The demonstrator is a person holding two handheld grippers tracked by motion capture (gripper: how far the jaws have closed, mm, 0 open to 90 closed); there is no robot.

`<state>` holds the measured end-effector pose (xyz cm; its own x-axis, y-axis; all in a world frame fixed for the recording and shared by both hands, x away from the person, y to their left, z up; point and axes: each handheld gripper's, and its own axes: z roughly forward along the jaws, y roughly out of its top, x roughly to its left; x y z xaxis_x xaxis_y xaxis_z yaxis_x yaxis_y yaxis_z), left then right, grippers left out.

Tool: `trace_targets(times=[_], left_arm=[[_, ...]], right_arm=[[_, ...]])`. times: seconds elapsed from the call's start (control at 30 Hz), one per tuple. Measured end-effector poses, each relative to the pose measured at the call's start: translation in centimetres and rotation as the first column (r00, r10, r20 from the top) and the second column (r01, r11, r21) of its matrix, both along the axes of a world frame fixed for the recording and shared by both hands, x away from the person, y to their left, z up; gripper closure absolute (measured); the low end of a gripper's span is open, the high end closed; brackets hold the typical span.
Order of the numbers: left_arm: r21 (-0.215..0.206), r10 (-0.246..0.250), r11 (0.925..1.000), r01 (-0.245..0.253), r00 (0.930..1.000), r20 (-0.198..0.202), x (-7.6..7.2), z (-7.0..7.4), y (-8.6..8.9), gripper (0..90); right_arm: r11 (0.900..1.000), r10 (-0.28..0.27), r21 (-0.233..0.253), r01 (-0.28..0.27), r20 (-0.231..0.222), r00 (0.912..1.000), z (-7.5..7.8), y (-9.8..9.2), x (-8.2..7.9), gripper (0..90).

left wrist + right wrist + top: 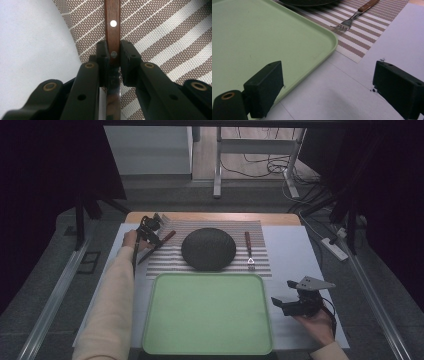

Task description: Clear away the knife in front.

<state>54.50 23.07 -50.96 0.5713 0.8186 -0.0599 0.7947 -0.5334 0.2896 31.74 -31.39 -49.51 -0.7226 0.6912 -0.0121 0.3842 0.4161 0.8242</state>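
At the far left of the striped placemat (210, 251), the left gripper (113, 62) clamps a wooden-handled knife (112, 30) (not yet lifted); the green tray (207, 312) is bare, and the right gripper (327, 87) waits, jaws wide.

Dim, even light falls from above; the surroundings sink into near black. Close to the left gripper (113, 62) its own arms blur, while the knife (112, 25) between the jaws stays sharp, its blade catching glare. Below the right gripper (327, 82) lies a soft shadow.
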Motion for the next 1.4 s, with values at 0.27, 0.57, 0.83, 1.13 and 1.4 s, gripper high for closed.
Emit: trace_targets(times=[0.27, 0.57, 0.83, 1.13, 1.4], left_arm=[[-0.015, 0.001, 0.9999, -0.001, 1.0, 0.004, 0.0, 0.0, 0.2, 77.8], [-0.037, -0.017, 0.9992, 0.017, 0.9998, 0.01, -0.1, 0.3, 0.0, 77.8], [-0.04, -0.026, 0.9988, 0.027, 0.9995, 0.016, -0.4, 0.9, 0.1, 77.8], [-0.044, -0.048, 0.9978, 0.049, 0.9985, 0.024, -1.4, 2.7, 0.5, 77.8], [-0.088, -0.079, 0.9926, 0.084, 0.9955, 0.051, -4.7, 5.1, 0.1, 77.8]], right_arm=[[1.0, -0.002, 0.004, 0.002, 0.0, 1.0, 0.0, 0.0, 0.0, 9.5], [1.0, -0.004, -0.001, 0.004, -0.001, 1.0, 0.0, -0.1, 0.0, 9.5], [1.0, -0.004, 0.003, 0.004, 0.002, 1.0, 0.0, -0.1, 0.0, 9.6], [1.0, -0.007, 0.004, 0.007, 0.0, 1.0, -0.1, -0.1, 0.0, 9.6], [1.0, -0.005, 0.005, 0.005, -0.001, 1.0, -0.1, -0.1, 0.0, 9.6]])
